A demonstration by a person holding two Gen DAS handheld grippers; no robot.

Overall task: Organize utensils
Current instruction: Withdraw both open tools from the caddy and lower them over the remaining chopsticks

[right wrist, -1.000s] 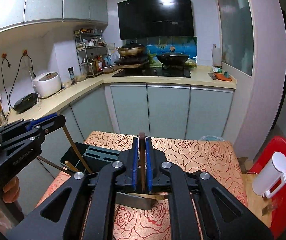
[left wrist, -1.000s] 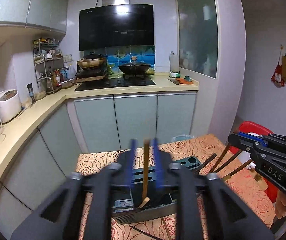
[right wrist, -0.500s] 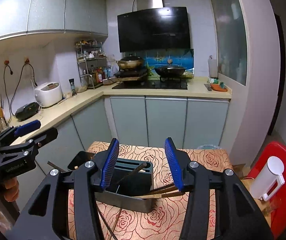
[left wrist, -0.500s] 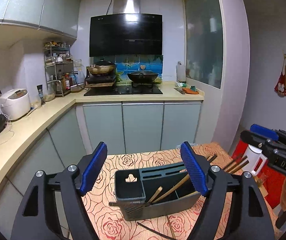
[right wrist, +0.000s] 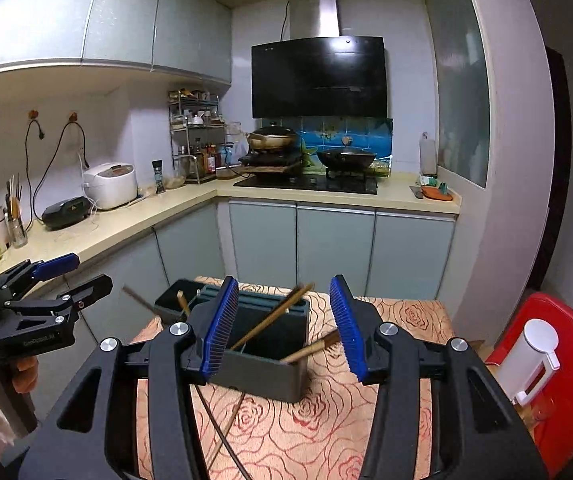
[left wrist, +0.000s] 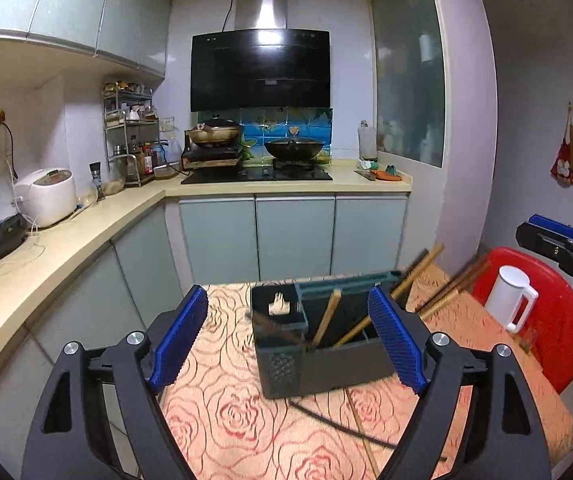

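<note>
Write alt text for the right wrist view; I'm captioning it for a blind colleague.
Open right tongs with blue pads hover over a dark utensil holder with chopsticks leaning inside, on a rose-patterned tablecloth. Two more chopsticks lie loose in front, and the left tongs are at left.

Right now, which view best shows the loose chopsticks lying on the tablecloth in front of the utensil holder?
The left wrist view: the loose chopsticks show between the open tool fingers. In the right wrist view the right tool's fingers partly hide them.
</note>
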